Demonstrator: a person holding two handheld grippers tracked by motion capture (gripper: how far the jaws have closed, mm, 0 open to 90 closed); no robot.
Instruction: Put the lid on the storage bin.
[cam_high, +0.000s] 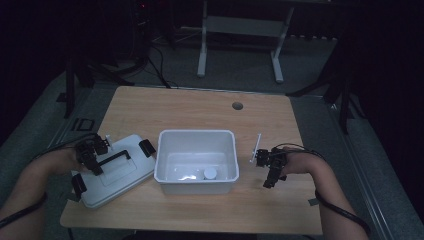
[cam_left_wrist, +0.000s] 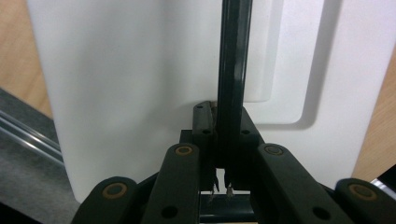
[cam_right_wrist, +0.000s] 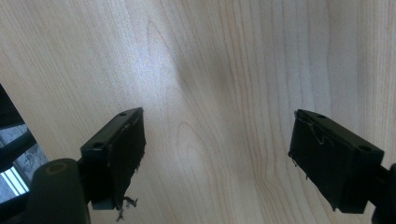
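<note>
gripping the black handle (cam_left_wrist: 231, 70) of the white lid (cam_high: 112, 170), the left tool (cam_high: 91, 159) is clamped narrow on it. lid lies flat on the desk (cam_high: 200, 107), at 9 o'clock of the bin (cam_high: 196, 161). right tool (cam_high: 270, 167) hovers wide, holding nothing, at 3 o'clock.

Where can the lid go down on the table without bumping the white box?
The widest bare wood is the far part of the table, between the white box and the small round hole. A narrower strip runs along the near edge. On the left, the lid crowds the box, its black handle gripped by the left tongs.
</note>
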